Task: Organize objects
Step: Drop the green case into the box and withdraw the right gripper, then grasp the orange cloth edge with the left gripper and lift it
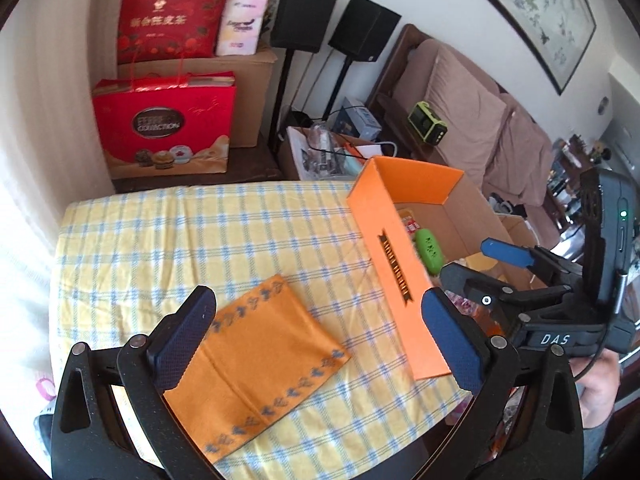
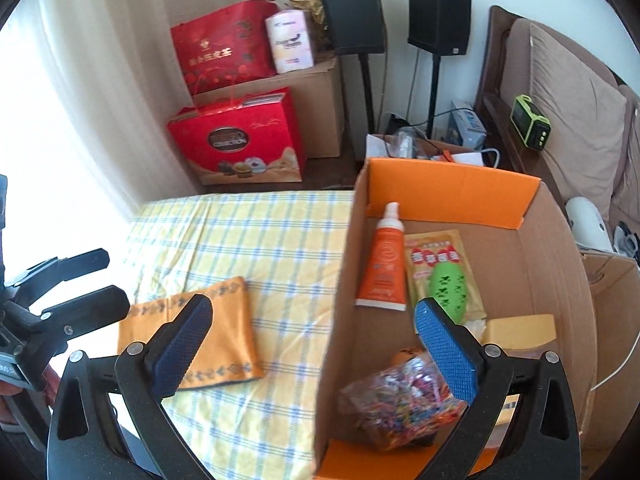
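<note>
Though both hand-held grippers gape empty, right one (image 2: 316,344) hides candy bag (image 2: 400,404) corner.

Tablecloth (image 1: 160,240) lies bare beyond cloth (image 1: 256,364); box wall (image 1: 384,248) blocks the right.

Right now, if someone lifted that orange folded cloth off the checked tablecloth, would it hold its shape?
Probably not: the orange folded cloth lies flat with soft creases, so it would likely droop and unfold. It looks thin, so probably light.

Matt corrugated cardboard box (image 2: 532,264); soft woven checked tablecloth (image 1: 200,240); glossy plastic tube (image 2: 382,264).
</note>
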### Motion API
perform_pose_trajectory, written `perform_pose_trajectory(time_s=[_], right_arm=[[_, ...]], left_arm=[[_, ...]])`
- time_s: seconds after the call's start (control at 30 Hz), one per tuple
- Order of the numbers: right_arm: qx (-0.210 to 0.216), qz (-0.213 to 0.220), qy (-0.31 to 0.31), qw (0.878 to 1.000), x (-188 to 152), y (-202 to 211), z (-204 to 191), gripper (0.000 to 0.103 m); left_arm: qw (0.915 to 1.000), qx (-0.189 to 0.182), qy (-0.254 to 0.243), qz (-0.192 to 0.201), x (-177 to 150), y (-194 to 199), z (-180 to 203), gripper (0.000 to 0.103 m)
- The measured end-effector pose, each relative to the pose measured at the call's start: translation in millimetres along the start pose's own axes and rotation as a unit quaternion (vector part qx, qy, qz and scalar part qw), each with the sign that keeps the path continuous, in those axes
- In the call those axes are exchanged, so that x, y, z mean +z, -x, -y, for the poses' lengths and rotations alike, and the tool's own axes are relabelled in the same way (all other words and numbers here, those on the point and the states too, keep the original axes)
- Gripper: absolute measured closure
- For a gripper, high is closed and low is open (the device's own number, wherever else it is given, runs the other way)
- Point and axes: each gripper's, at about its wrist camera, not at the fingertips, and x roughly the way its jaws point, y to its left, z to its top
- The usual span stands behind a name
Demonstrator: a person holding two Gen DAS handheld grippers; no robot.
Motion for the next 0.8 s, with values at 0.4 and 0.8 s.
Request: perform_pose_trajectory(time_s=[0.4,0.8], right_arm=[[0.038,-0.009,0.043,0.998,-21,-15,-57,0.001],[0.046,-0.015,0.09,0.995,-46,-53,-104,0.006]], left_arm=[[0.9957,0.078,0.048,-0.011,-58,25,-93,0.0],[0.99,0.07,0.116,-0.038,-112,0,-140,0.002]])
